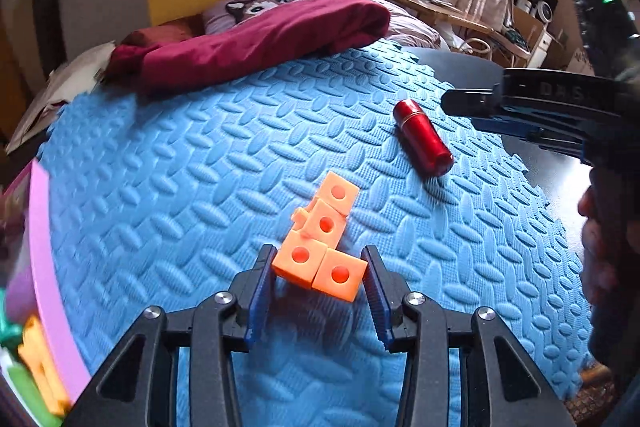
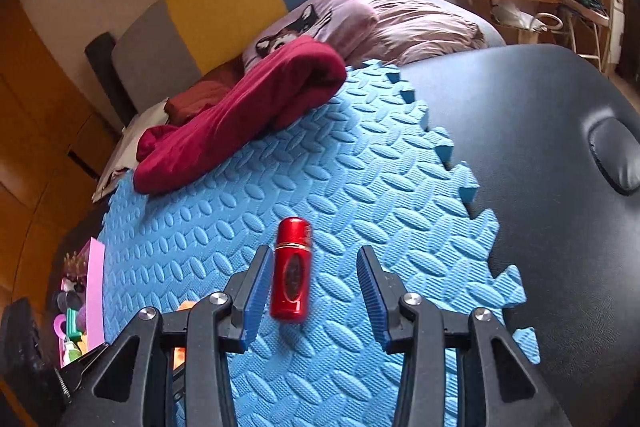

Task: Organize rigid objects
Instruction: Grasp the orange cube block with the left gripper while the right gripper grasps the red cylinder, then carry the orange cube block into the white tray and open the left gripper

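Observation:
An orange piece of joined cubes [image 1: 322, 247] lies on the blue foam mat [image 1: 180, 167]. My left gripper [image 1: 320, 271] is open with its fingers on either side of the piece's near end, not closed on it. A red metal cylinder [image 1: 422, 137] lies on the mat to the right. In the right wrist view the red cylinder [image 2: 291, 269] lies between the fingers of my open right gripper [image 2: 310, 267], close to the left finger. The right gripper [image 1: 520, 103] also shows from the side in the left wrist view.
A pink box [image 1: 52, 299] holding several small toys stands at the mat's left edge; it also shows in the right wrist view [image 2: 94, 291]. A dark red blanket [image 1: 248, 43] lies at the mat's far edge. Black padded surface [image 2: 540, 147] lies right of the mat.

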